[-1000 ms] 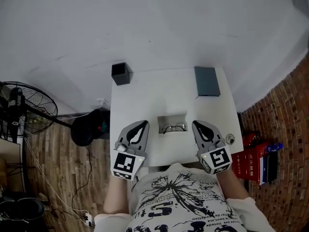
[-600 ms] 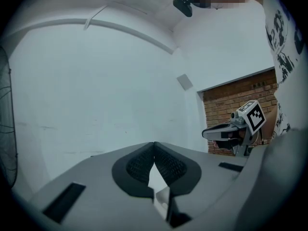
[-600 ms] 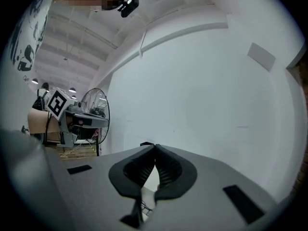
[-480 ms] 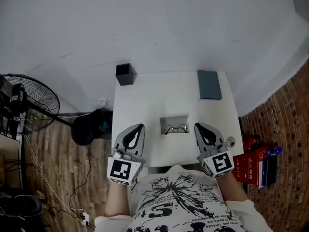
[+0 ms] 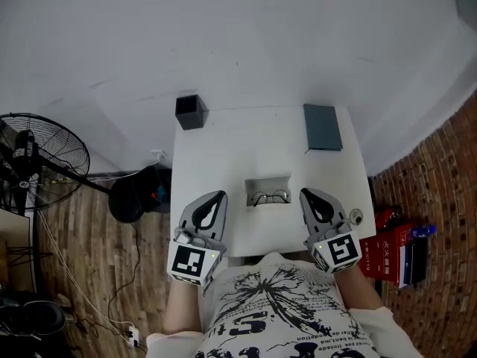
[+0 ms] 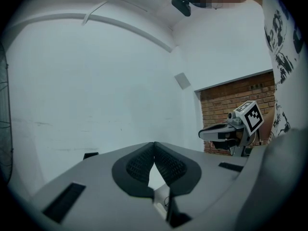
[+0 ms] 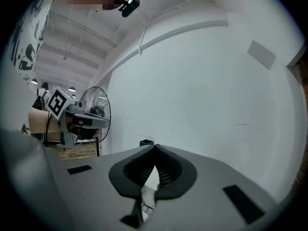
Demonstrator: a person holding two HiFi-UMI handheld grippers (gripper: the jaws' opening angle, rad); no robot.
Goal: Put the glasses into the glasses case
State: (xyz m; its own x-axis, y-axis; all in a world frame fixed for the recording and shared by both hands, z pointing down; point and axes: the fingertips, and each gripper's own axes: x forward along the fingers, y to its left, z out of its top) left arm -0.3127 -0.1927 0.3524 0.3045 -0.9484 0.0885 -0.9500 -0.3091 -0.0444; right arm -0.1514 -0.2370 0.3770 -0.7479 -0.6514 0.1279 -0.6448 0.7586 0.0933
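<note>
Currently both tools hover at the near edge of the white rectangular tabletop [image 5: 223,155], one on either side of the thin dark-framed glasses [image 5: 268,198]. On the left hand-held gripper [image 5: 220,195] the jaws are pressed together tip to tip, with nothing between them. The right hand-held gripper [image 5: 304,193] is the same, closed on nothing. The glasses lie in a shallow pale rectangular tray [image 5: 267,182] near the tabletop's front middle, between the two grippers and touching neither. A dark blue-grey flat rectangular glasses case [image 5: 322,127] sits at the far right corner, looks closed, and is well apart from the glasses. A black square open-topped cup [image 5: 189,112] stands at the far left corner. A black standing fan [image 5: 37,166] is on the wooden floor to the left. Red books [image 5: 387,250] lie by the brick wall on the right.
</note>
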